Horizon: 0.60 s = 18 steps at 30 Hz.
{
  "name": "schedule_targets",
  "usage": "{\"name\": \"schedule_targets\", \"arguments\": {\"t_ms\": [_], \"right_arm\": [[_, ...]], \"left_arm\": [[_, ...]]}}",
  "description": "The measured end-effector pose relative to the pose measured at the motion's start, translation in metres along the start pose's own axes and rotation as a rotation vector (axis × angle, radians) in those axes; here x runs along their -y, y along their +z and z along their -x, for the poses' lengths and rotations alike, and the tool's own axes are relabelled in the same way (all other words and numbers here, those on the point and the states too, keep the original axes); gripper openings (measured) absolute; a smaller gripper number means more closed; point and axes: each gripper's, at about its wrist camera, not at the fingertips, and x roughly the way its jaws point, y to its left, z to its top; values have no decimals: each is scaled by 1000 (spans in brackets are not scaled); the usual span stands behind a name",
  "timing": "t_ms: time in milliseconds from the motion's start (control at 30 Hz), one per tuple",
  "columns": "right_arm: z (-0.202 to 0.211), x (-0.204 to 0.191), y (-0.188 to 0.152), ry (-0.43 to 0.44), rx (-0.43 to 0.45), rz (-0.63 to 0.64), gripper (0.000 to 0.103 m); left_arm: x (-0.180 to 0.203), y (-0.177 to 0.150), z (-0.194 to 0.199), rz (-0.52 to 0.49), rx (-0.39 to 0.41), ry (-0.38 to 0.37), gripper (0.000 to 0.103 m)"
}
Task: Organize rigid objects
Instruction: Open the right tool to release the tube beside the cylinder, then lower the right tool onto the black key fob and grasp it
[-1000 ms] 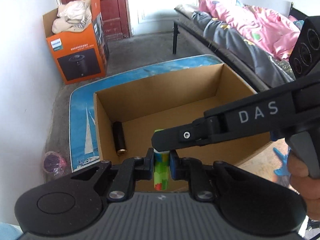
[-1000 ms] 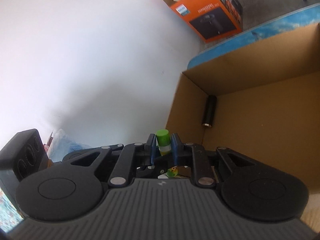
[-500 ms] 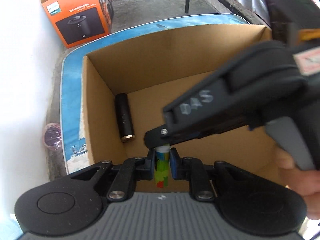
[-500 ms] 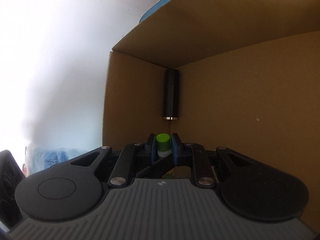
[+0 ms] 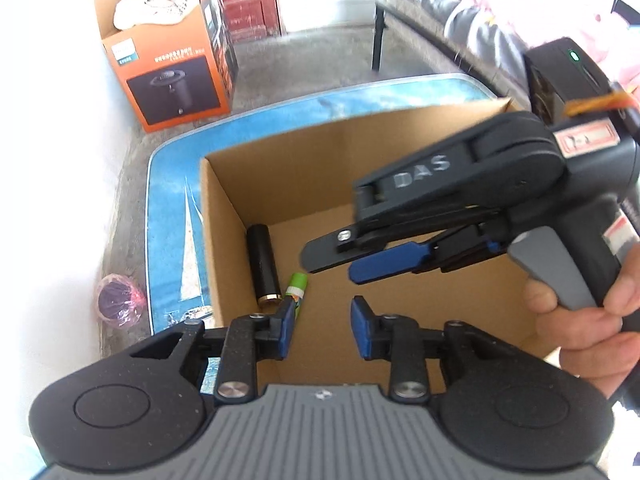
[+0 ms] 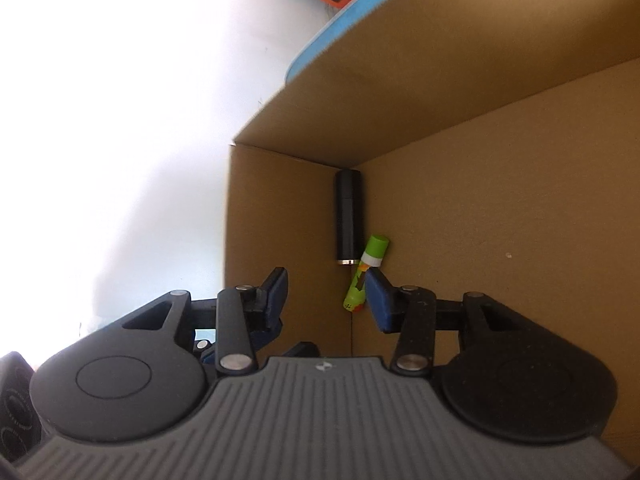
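An open cardboard box (image 5: 224, 216) holds a black cylinder (image 5: 262, 268) lying along its left wall. A small green-capped tube (image 5: 298, 282) with a colourful body lies on the box floor right beside it, free of both grippers. My left gripper (image 5: 323, 328) hangs above the box's near edge with its jaws opening and nothing between them. My right gripper (image 5: 348, 264) reaches in from the right, its jaws also opening and empty. In the right wrist view the tube (image 6: 374, 248) and the black cylinder (image 6: 349, 216) lie just beyond my right gripper (image 6: 326, 296), in the box (image 6: 280, 208) corner.
The box stands on a blue sailboat-printed tabletop (image 5: 172, 220). An orange appliance carton (image 5: 172, 76) sits on the floor behind, a pink wrapped ball (image 5: 118, 298) lies at the left, and a bed (image 5: 460, 20) is at the back right. A hand (image 5: 580, 320) grips the right tool.
Both grippers, which were shut on the tube together, have opened. The tube has dropped to the box floor next to the black cylinder. The right gripper has sunk deeper into the box.
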Motion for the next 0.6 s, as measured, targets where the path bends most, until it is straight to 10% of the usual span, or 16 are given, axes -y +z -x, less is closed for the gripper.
{"name": "schedule_targets", "arguments": {"t_ms": [333, 600], "right_arm": [[132, -29, -63, 119, 191, 165, 43], [198, -9, -167, 17, 402, 277, 44]], "left_arm": [[6, -51, 88, 10, 185, -88, 47], [35, -108, 106, 10, 170, -235, 51]]}}
